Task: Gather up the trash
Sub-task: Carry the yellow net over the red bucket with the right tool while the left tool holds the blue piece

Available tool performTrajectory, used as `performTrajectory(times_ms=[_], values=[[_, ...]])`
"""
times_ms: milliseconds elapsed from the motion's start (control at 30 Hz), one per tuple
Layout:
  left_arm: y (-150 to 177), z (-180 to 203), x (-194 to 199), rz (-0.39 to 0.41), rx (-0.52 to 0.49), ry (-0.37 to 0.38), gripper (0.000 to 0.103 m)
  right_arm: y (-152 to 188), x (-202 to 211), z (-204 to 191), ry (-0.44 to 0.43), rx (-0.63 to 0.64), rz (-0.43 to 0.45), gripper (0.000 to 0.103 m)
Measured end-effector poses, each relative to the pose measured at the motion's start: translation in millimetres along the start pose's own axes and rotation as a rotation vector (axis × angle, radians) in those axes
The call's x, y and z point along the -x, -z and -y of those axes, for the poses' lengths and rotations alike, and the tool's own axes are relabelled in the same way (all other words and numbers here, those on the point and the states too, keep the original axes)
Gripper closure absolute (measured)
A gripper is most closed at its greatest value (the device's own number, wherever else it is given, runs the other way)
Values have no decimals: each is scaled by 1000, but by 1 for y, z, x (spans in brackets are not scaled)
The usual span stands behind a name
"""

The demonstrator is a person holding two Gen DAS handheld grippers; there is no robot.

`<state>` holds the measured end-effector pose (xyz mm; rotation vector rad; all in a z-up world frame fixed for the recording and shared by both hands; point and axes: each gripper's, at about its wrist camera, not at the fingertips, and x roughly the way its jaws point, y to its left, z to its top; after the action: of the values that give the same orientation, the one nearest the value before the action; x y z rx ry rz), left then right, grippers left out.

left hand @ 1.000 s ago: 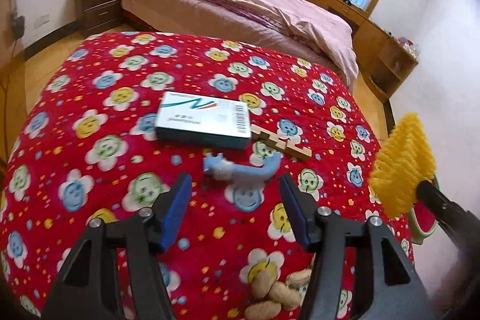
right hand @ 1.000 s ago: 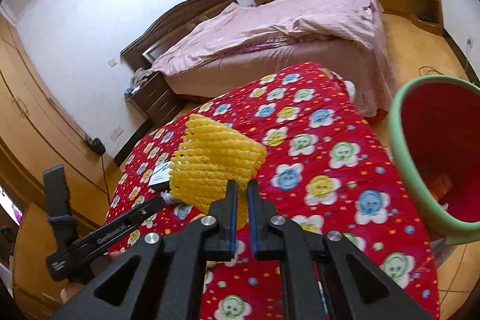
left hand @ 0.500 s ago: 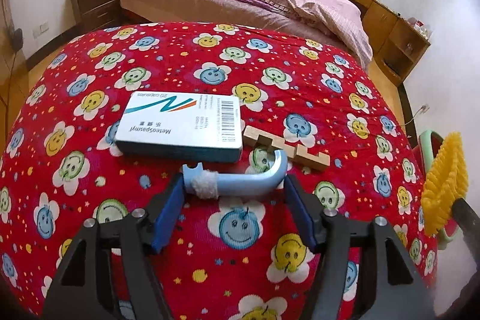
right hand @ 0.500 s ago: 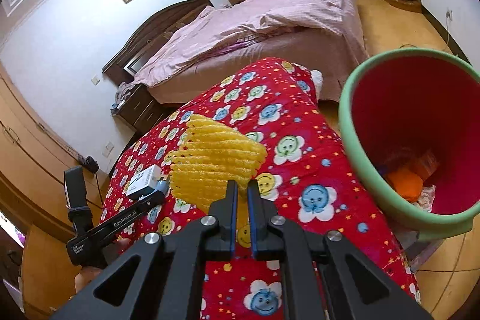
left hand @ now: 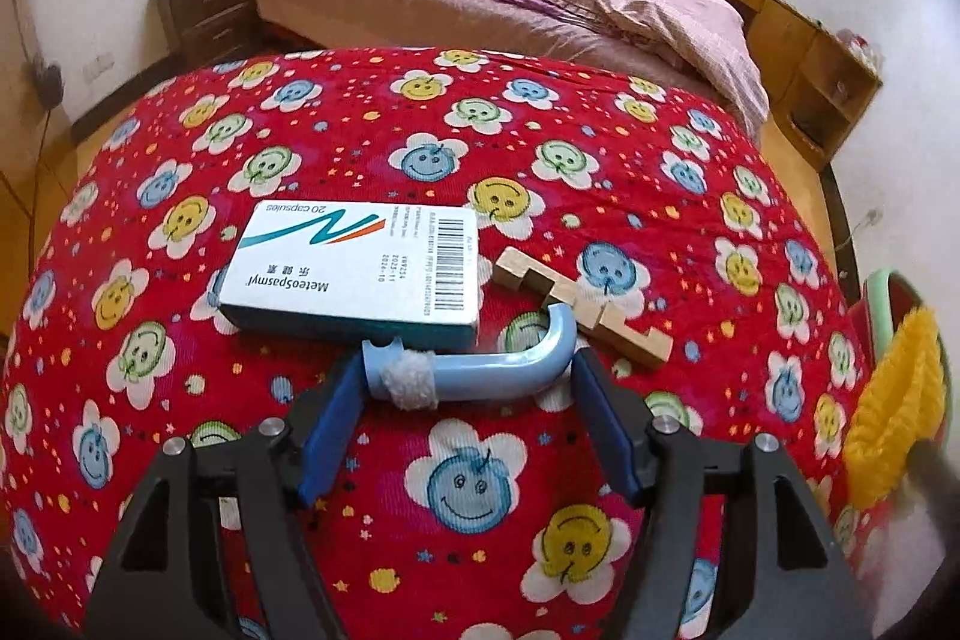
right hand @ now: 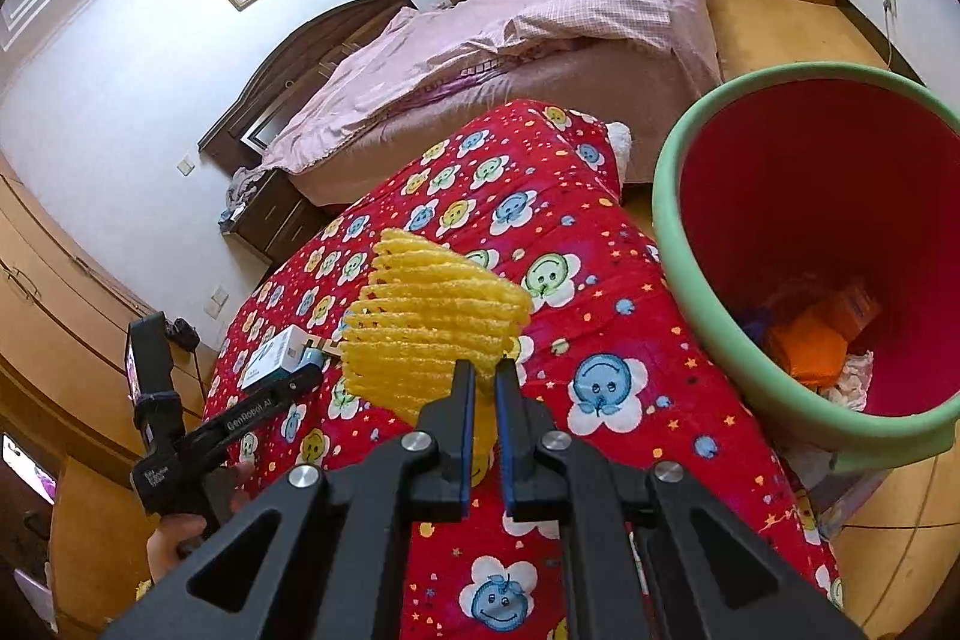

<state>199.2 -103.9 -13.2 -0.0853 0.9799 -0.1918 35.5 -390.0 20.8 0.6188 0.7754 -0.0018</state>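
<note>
**A:** So how's the cleanup going from where you're standing?

**B:** Partway, I'd say. The bin, red with a green rim, sits on the floor just off the right edge of the surface (the thing under the red smiley-flower cloth), and there's already some stuff at the bottom: something orange, some crumpled paper. But the surface still has a medicine box around the middle, a notched wooden piece just to its right, and a blue curved tube with a bit of white fluff wrapped on it, lying right along the box's near side.

**A:** And the tongs?

**B:** The right tongs are pinched nearly closed on a yellow foam net, the kind fruit comes in. They're holding it up over the right edge of the surface, close to the bin but not over the opening yet, as far as I can tell.

**A:** Left one?

**B:** The left tongs are spread wide, down low over the near part of the surface, with the blue tube sitting crosswise between the tips. Its ends look like they're touching or almost touching the pads, but nothing's squeezed yet. My guess is the net gets dropped and the tube is next.
</note>
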Motion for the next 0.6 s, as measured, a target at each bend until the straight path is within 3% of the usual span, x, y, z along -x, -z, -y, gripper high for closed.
performTrajectory(times_ms=[100, 300, 600], values=[[-4, -2, -2, 4, 43, 0, 34, 0, -2, 1, -2, -4, -4, 94], [-4, 0, -4, 26, 21, -9, 34, 1, -5, 4, -1, -10, -13, 94], [13, -14, 22, 36, 71, 82, 34, 0, -1, 9, -6, -16, -3, 94]])
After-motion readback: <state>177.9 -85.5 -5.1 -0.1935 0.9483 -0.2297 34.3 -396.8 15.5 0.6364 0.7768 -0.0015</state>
